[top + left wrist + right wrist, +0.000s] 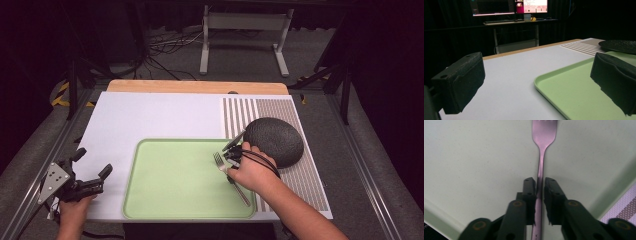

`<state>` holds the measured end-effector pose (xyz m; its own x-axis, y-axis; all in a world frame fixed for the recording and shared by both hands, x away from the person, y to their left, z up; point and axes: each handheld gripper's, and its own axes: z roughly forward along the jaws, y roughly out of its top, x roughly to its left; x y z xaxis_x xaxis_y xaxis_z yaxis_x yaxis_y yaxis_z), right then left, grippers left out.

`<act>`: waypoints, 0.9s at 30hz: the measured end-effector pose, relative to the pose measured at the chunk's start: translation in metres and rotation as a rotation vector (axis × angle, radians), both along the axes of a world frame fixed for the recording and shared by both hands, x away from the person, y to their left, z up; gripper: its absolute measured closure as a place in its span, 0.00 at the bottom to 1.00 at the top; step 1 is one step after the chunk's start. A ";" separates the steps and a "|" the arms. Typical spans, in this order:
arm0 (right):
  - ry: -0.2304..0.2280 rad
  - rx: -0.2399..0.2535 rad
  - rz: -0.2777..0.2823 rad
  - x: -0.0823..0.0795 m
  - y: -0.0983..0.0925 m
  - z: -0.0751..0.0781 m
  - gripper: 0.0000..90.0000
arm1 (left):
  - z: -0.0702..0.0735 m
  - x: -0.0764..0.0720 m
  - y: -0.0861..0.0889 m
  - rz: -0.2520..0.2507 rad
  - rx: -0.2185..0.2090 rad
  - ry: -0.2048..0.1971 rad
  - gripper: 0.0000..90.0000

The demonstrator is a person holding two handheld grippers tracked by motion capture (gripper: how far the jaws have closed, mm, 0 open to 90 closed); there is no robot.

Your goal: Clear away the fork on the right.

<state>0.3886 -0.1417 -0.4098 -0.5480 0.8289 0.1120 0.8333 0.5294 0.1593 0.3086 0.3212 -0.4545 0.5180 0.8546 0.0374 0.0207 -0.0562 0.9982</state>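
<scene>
A metal fork lies flat on the light green tray, near its right edge. My right gripper is down over the handle, held by a hand. In the right gripper view the fork runs straight between the two black jaws of my right gripper, with a thin gap on each side, so the pads do not press it. My left gripper rests at the table's left front corner, open and empty. In its own view my left gripper has its jaws spread wide before the tray.
A dark round speckled dish sits on a striped mat just right of the tray, close behind my right hand. A white board covers the table. Beyond the table's far edge are a desk and lit screens.
</scene>
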 end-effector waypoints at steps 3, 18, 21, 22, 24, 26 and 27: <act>-0.026 0.016 0.013 -0.001 0.001 0.005 0.83 | 0.000 0.000 0.000 0.002 -0.002 -0.002 0.00; -0.277 0.197 0.330 -0.002 0.004 0.019 1.00 | 0.000 0.000 0.000 -0.001 0.000 -0.005 0.00; -0.297 0.211 0.380 0.001 0.004 0.016 1.00 | 0.000 0.000 -0.001 0.001 0.000 -0.003 0.00; -0.302 0.210 0.401 0.002 0.004 0.014 1.00 | 0.000 0.000 -0.001 0.001 0.001 -0.004 0.00; -0.308 0.206 0.440 0.002 0.004 0.009 1.00 | 0.000 0.000 0.000 0.000 0.002 -0.004 0.00; -0.308 0.197 0.459 0.003 0.005 0.004 1.00 | 0.000 0.000 0.000 0.000 0.000 -0.005 0.00; -0.306 0.191 0.459 0.003 0.005 0.002 1.00 | 0.000 0.000 0.000 0.000 0.000 -0.005 0.00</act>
<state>0.3916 -0.1364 -0.4081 -0.8775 0.4792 0.0165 0.4262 0.7638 0.4847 0.3087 0.3209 -0.4543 0.5180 0.8545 0.0397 0.0162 -0.0561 0.9983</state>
